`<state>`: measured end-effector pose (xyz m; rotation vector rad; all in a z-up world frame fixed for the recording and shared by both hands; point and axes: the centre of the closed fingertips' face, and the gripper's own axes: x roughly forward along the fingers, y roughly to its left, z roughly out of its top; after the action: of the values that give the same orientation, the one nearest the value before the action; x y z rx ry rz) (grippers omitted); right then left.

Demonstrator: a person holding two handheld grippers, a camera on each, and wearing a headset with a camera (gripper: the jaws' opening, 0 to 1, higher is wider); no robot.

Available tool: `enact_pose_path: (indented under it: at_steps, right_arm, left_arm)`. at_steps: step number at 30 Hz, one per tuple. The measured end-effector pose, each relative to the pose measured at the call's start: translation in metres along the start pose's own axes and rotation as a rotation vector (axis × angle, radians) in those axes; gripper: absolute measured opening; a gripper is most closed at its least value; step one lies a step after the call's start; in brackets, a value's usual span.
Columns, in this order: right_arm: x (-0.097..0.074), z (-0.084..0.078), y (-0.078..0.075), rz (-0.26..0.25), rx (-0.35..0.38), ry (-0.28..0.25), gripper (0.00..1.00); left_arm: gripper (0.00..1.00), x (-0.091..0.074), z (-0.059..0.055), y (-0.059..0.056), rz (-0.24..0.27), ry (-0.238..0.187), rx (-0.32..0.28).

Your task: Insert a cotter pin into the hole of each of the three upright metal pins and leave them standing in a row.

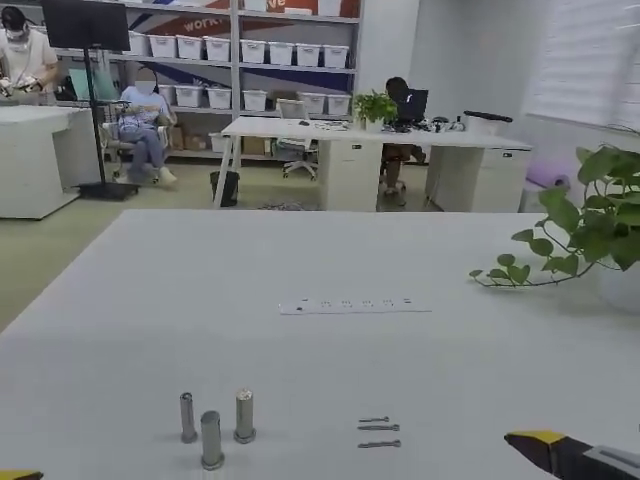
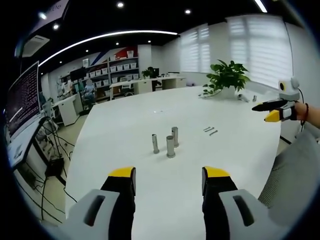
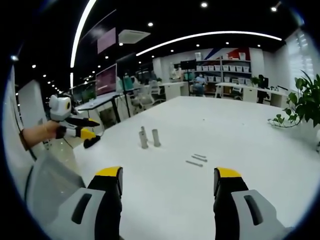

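Three upright metal pins stand in a loose cluster on the white table, near its front left. They stand ahead of the jaws as metal pins in the left gripper view and metal pins in the right gripper view. Three small cotter pins lie flat to their right, also seen as cotter pins and cotter pins. My left gripper is open and holds nothing, well short of the pins. My right gripper is open too, held off the table's right side, its yellow tip low in the head view.
A potted trailing plant sits at the table's right edge. A flat white strip lies mid-table beyond the pins. Past the table are desks, shelves with bins and seated people.
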<state>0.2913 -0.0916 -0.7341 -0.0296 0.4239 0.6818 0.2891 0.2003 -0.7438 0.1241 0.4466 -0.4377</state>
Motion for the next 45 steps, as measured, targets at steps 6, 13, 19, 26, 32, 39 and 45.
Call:
enact_pose_path:
  at_steps: [6, 13, 19, 26, 32, 39, 45]
  right_arm:
    - [0.002, 0.004, 0.001, 0.007, 0.000, -0.012, 0.71]
    - [0.007, 0.007, -0.001, 0.013, 0.012, -0.021, 0.67]
    - [0.013, 0.004, -0.006, 0.011, 0.017, -0.008, 0.66]
    - [0.019, -0.003, -0.014, 0.003, 0.040, 0.005, 0.64]
    - [0.024, -0.002, -0.018, 0.005, 0.053, -0.001, 0.63]
    - [0.029, -0.003, -0.021, 0.010, 0.053, 0.004, 0.62]
    - [0.031, -0.004, -0.022, 0.010, 0.053, 0.014, 0.62]
  left_arm:
    - [0.42, 0.024, 0.009, 0.018, -0.006, -0.036, -0.040]
    - [0.33, 0.053, 0.014, 0.035, -0.006, -0.066, -0.065]
    - [0.29, 0.082, 0.009, 0.043, -0.020, -0.041, -0.054]
    - [0.26, 0.113, 0.007, 0.049, -0.029, -0.036, -0.061]
    - [0.24, 0.135, 0.004, 0.049, -0.049, -0.021, -0.049]
    - [0.22, 0.156, 0.000, 0.044, -0.082, -0.007, -0.043]
    - [0.19, 0.170, 0.000, 0.038, -0.111, -0.006, -0.038]
